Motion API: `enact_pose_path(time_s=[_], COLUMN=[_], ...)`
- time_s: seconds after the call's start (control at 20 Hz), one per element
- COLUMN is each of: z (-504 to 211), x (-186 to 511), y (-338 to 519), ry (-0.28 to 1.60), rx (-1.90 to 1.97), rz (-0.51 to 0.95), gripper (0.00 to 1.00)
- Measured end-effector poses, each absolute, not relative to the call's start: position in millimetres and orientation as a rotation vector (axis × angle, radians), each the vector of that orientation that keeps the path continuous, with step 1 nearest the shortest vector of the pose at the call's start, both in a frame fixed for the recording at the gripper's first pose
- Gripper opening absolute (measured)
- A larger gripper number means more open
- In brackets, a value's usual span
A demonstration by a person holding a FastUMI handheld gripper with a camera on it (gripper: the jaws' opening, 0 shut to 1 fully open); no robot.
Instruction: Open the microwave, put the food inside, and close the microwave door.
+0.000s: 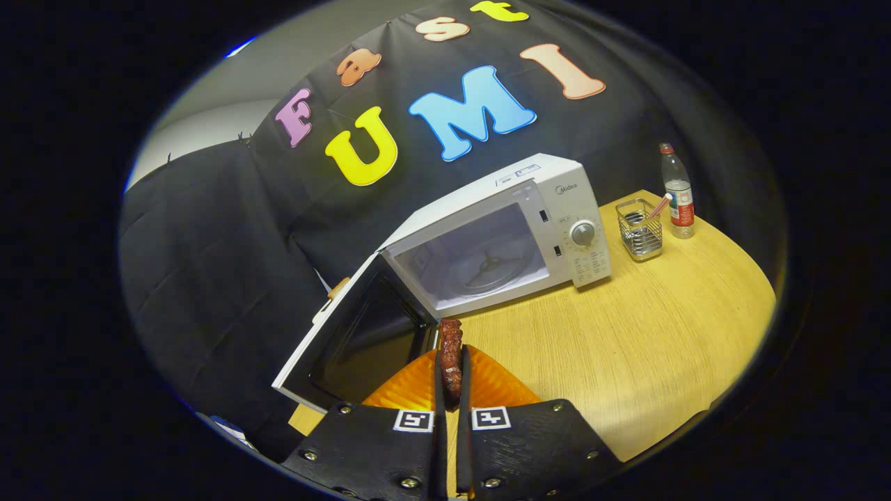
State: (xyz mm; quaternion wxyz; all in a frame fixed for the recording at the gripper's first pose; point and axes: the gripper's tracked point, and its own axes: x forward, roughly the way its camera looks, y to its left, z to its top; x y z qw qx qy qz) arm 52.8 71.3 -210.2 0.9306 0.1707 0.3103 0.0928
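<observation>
Your gripper [452, 393] has its jaws clamped on one dark reddish piece of food [450, 358], low in the frame's middle, above one orange plate [411, 390]. Just beyond stands one white microwave [529, 223], its door [348, 334] swung wide to the left, cavity unobstructed. On the worktop [626, 348] at upper right: one wire basket [640, 233], one plastic bottle [679, 195].
</observation>
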Motion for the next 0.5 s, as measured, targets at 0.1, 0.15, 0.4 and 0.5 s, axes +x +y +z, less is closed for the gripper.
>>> enact_pose_path(time_s=[0.1, 0.15, 0.4, 0.5], z=[-215.1, -217.7, -227.5, -229.9], x=[74.9, 86.0, 136.8, 155.4], y=[75.7, 76.6, 83.4, 84.8], ry=[0.632, 0.629, 0.584, 0.552], rx=[0.364, 0.367, 0.367, 0.372], rz=[0.186, 0.178, 0.159, 0.154], gripper=[0.06, 0.06, 0.05, 0.06])
